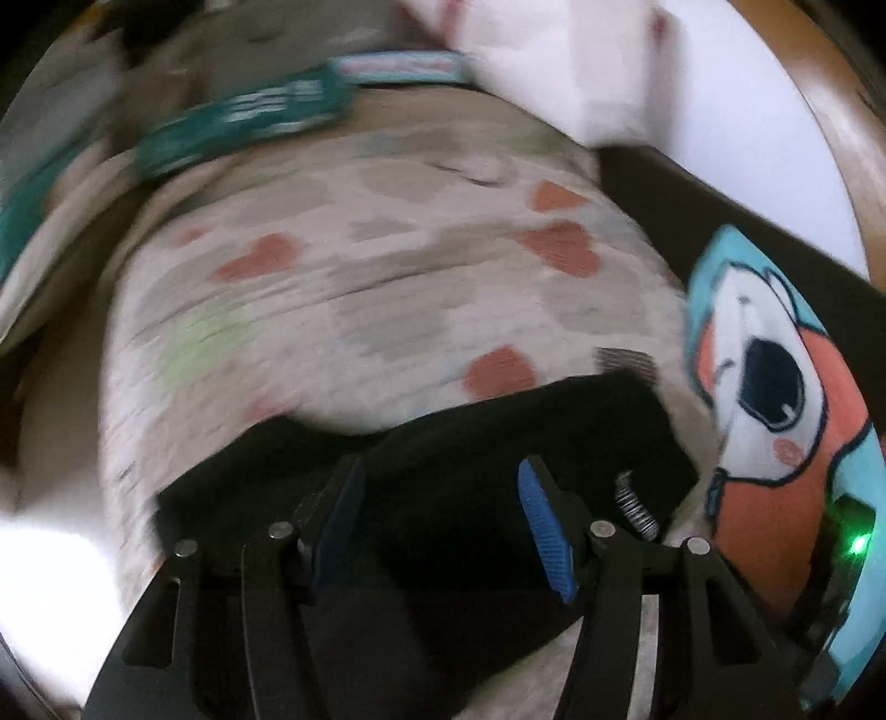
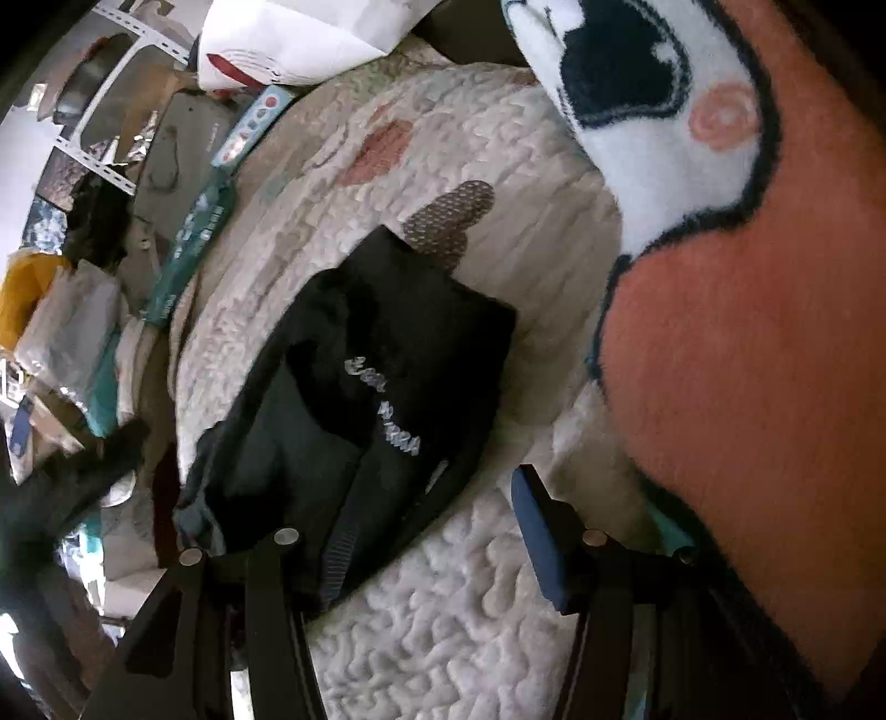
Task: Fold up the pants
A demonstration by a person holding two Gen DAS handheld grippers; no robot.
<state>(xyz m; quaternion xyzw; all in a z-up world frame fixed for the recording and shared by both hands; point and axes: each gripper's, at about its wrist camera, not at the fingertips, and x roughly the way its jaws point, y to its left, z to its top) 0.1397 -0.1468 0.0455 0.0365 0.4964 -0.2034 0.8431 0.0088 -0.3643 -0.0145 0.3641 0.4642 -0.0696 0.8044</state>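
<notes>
The black pants (image 2: 365,410) lie folded into a compact bundle on the quilted bedspread (image 2: 454,620), with pale lettering on top. In the left wrist view the pants (image 1: 498,432) lie right under the fingers. My left gripper (image 1: 443,526) is open and empty, its blue pads spread above the black cloth. My right gripper (image 2: 432,531) is open and empty, its left finger over the bundle's near edge and its right finger (image 2: 540,531) over bare bedspread.
A large orange, white and blue cartoon cushion (image 2: 747,332) stands close on the right, also in the left wrist view (image 1: 775,399). A teal box (image 1: 249,119) and white bags (image 1: 554,50) lie at the far side. Cluttered shelves (image 2: 83,138) are on the left.
</notes>
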